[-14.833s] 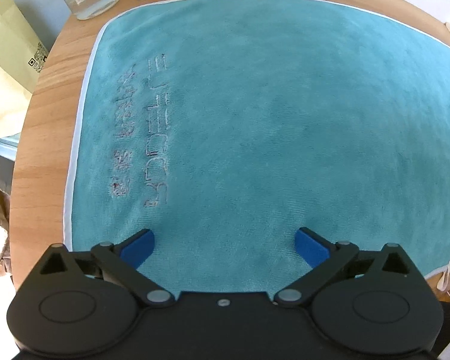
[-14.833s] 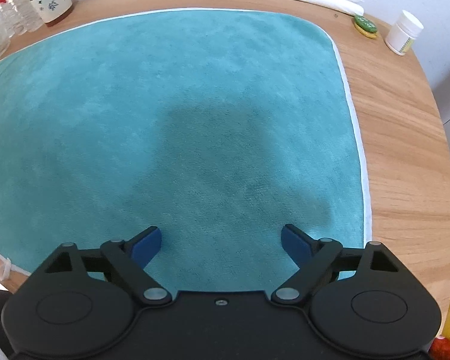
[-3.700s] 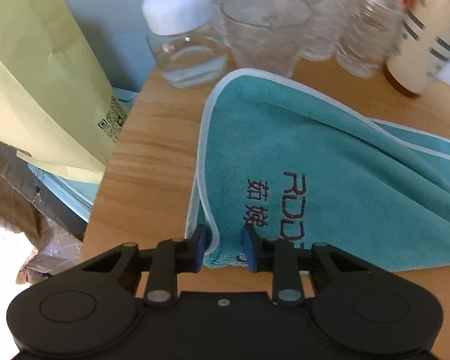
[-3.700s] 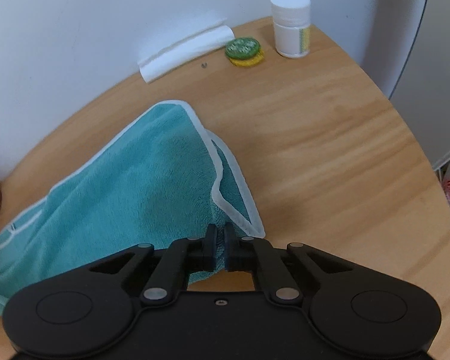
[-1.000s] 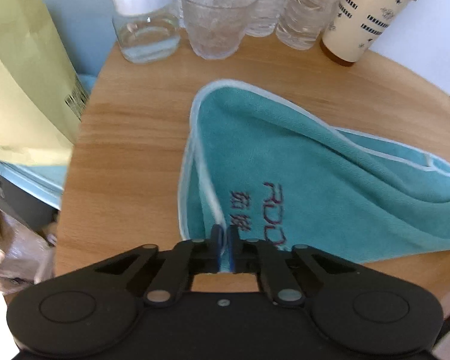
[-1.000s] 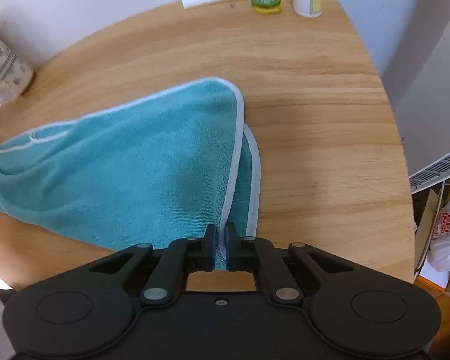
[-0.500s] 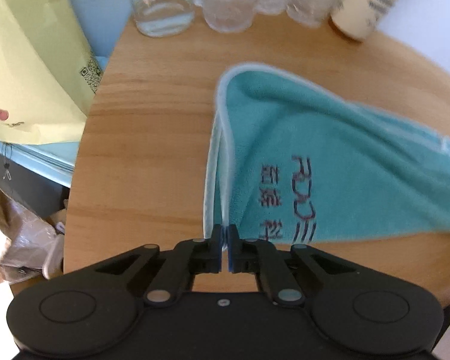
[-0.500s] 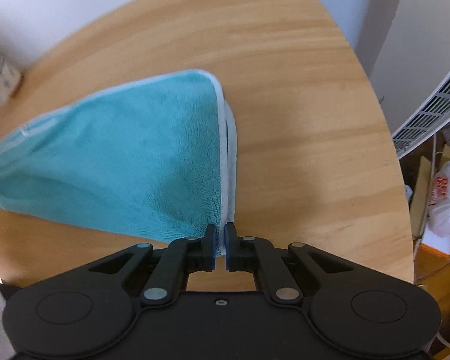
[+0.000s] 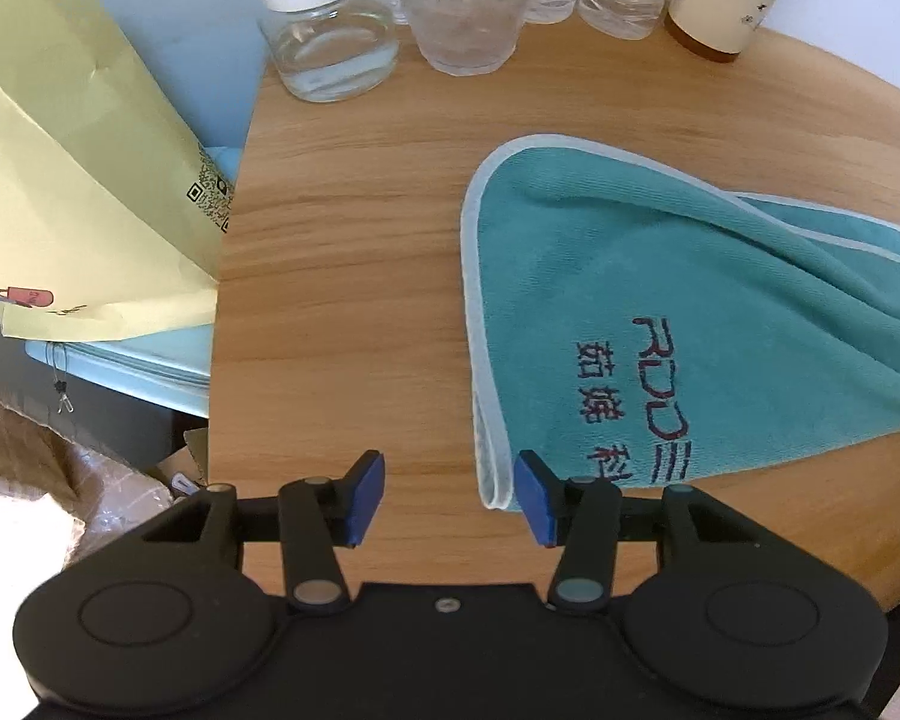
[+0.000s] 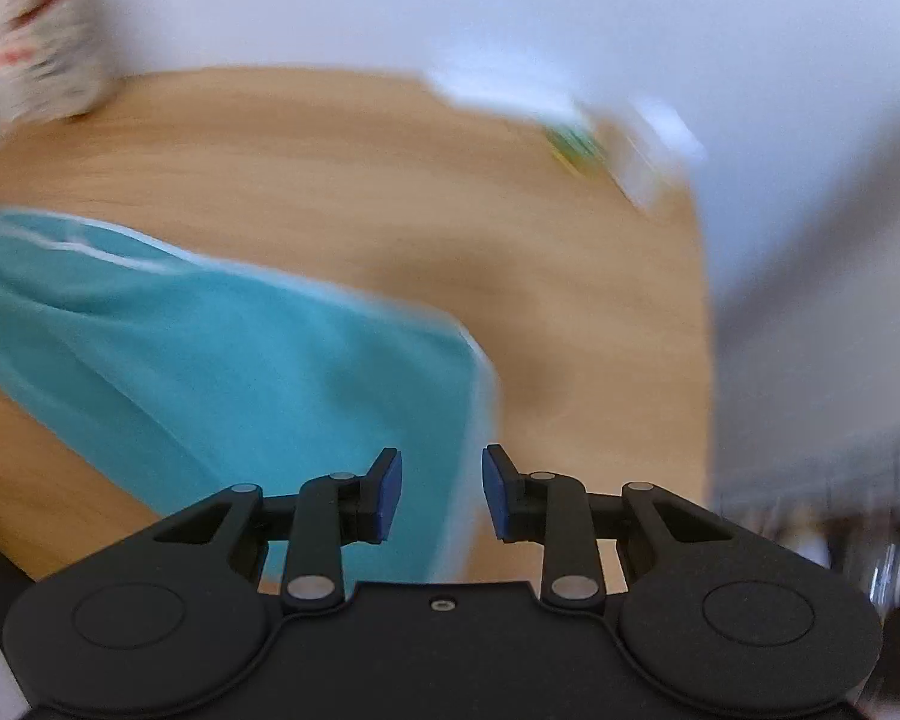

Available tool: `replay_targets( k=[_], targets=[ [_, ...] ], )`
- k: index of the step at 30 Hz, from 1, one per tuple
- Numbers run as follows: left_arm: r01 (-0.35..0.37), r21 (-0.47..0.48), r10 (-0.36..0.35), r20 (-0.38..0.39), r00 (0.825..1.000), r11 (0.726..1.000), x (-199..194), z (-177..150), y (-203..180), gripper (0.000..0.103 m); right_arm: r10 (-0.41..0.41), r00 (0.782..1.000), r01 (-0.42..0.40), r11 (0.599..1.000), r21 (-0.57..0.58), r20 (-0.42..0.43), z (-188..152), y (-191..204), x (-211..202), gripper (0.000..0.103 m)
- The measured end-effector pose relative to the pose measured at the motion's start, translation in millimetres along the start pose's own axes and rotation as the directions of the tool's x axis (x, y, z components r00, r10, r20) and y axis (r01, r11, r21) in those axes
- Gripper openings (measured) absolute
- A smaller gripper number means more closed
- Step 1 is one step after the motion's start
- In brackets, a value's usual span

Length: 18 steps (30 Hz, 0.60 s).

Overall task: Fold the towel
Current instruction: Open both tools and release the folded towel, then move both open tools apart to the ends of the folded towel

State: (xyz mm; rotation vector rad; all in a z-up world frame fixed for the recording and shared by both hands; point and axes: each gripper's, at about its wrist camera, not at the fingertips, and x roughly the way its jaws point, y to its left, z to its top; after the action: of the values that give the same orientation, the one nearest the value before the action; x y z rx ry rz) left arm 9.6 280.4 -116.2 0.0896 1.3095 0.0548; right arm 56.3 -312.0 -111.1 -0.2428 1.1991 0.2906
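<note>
Both corners of the teal terry towel with white piping [image 9: 660,300], pinched half a second ago, are now let go: the left hand-held gripper [image 9: 448,498] and the right hand-held gripper [image 10: 439,493] each stand with jaws apart, and the towel lies doubled over on the round wooden bench [image 9: 342,252]. Soft, light and limp, it would best be taken at a piped corner. Its red embroidery reads "RDD" beside Chinese characters; the yellow paper bag [image 9: 72,180] carries a QR code.
</note>
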Motion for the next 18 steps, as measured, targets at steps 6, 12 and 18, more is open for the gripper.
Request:
replay_targets(
  k=[6, 12, 18],
  targets=[
    [0.029, 0.145, -0.041, 0.078, 0.996, 0.989, -23.7, 17.9, -35.1, 0.053, 0.201, 0.980, -0.181, 0.884, -0.432, 0.001, 82.5, 110.7, 46.3, 0.033],
    [0.147, 0.374, -0.196, 0.096, 0.976, 0.916, -30.8, 32.6, -110.4, 0.054, 0.270, 0.955, -0.291, 0.789, -0.542, -0.120, 127.1, 148.8, 101.2, 0.031],
    [0.190, 0.464, -0.234, 0.037, 0.972, 0.865, -11.8, 31.2, -140.7, 0.054, 0.296, 0.936, -0.350, 0.739, -0.575, -0.189, 145.7, 162.8, 125.8, 0.031]
  ],
)
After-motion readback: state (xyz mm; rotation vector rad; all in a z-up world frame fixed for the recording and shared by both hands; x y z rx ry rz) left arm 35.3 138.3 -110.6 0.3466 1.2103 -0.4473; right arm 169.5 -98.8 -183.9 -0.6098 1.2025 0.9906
